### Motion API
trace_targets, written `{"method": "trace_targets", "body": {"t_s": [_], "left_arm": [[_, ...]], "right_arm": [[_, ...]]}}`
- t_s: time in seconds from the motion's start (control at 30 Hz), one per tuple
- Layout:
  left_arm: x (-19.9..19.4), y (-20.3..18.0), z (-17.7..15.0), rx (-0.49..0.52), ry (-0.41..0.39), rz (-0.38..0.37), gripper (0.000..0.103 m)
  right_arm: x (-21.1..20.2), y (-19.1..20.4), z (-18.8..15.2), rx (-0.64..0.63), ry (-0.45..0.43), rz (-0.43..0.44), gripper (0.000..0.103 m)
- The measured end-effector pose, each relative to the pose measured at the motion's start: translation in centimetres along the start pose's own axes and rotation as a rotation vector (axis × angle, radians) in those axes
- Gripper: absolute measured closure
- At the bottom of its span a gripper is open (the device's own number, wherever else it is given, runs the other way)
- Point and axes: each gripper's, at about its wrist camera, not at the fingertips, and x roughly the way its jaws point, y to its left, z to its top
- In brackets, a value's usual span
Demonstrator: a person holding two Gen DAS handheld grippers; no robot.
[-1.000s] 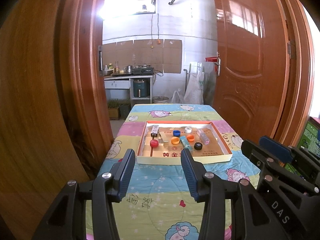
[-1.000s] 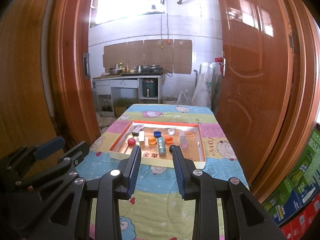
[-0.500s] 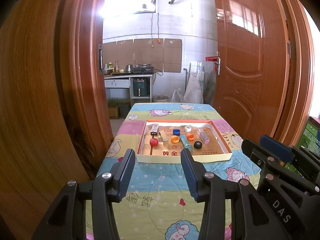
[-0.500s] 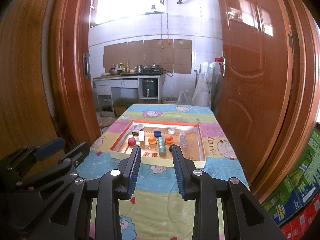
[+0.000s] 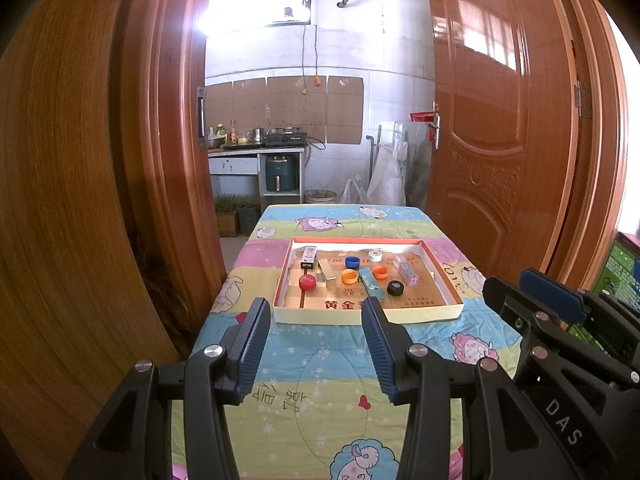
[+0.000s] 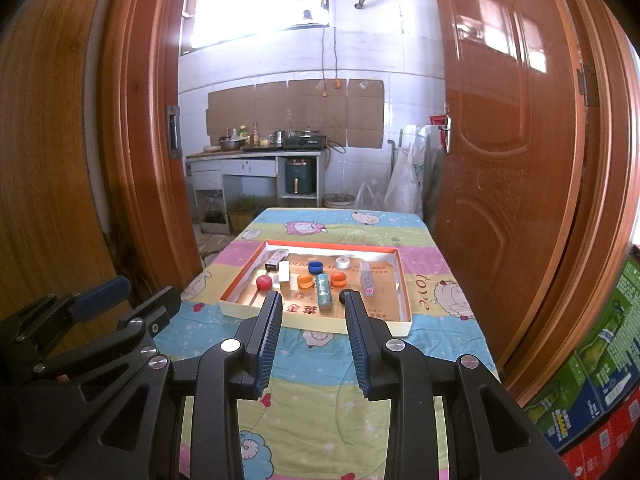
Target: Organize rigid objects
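Hovering over the near end of the table (image 5: 320, 412), both grippers are sitting empty right now. The left gripper (image 5: 316, 312) is holding its jaws released and fairly wide, nothing between them, just the cartoon-print cloth showing in the gap. The right gripper (image 6: 310, 304) is keeping its jaws narrower but still parted, also gripping nothing.

Just past the jaw tips, the shallow cardboard tray (image 5: 360, 315) is lying flat on the cloth with all the small stuff inside it. Closest ahead of the right jaws, a teal tube (image 6: 324, 291) is lying lengthwise and a black cap (image 6: 344, 295) is sitting just beside it. Further in there's a red cap (image 5: 307, 282), two orange caps (image 5: 349, 276), a blue cap (image 5: 351, 261), a white roll (image 5: 375, 256) and a clear little box (image 5: 406, 273) off to the right.

Wooden doors (image 5: 492, 120) are flanking the table on both sides.
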Motion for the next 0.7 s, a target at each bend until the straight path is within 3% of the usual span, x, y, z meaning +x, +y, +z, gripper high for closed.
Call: {"method": "trace_targets", "body": {"t_s": [0.7], "left_arm": [[-0.44, -0.44, -0.37, 0.005, 0.004, -0.020, 0.056]], "right_arm": [[-0.04, -0.03, -0.04, 0.001, -0.002, -0.001, 0.069]]}}
